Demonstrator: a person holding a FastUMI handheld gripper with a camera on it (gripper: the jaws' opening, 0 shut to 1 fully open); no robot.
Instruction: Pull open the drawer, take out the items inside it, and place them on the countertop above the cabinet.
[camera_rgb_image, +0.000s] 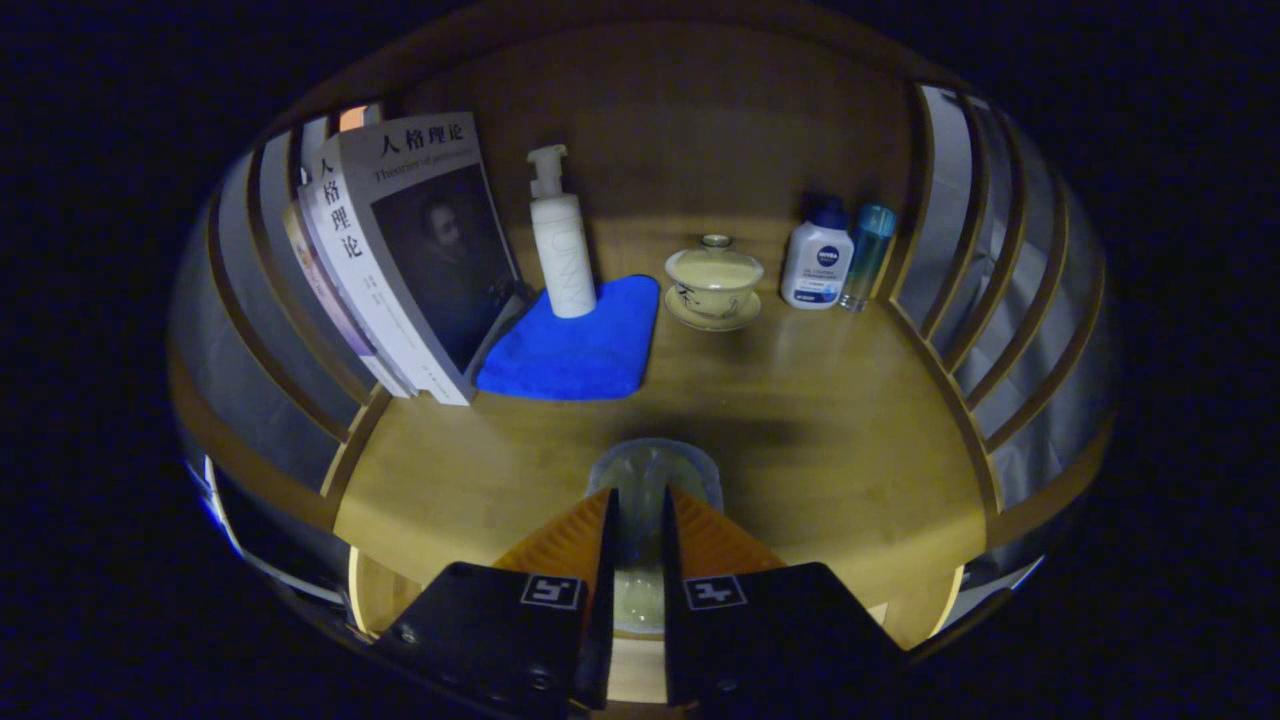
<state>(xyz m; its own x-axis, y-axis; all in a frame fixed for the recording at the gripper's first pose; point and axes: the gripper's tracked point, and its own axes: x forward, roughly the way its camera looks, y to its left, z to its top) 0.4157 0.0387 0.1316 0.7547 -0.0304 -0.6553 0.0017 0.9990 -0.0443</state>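
Note:
My gripper (640, 500) is shut on a clear, pale glass-like item (652, 470) whose rounded top shows just past the fingertips. The item hangs over the front part of the wooden countertop (830, 420). Both fingers (575, 540) press on its sides, and its lower part shows in the narrow gap between them. How far it is above the wood I cannot tell.
On the countertop beyond the fingers: leaning books (410, 260) at the left, a white pump bottle (560, 240) on a blue cloth (580, 350), a lidded tea bowl on a saucer (714, 285), and a white bottle (817, 260) beside a teal-capped one (868, 255). Slatted wooden sides (980, 300) flank the shelf.

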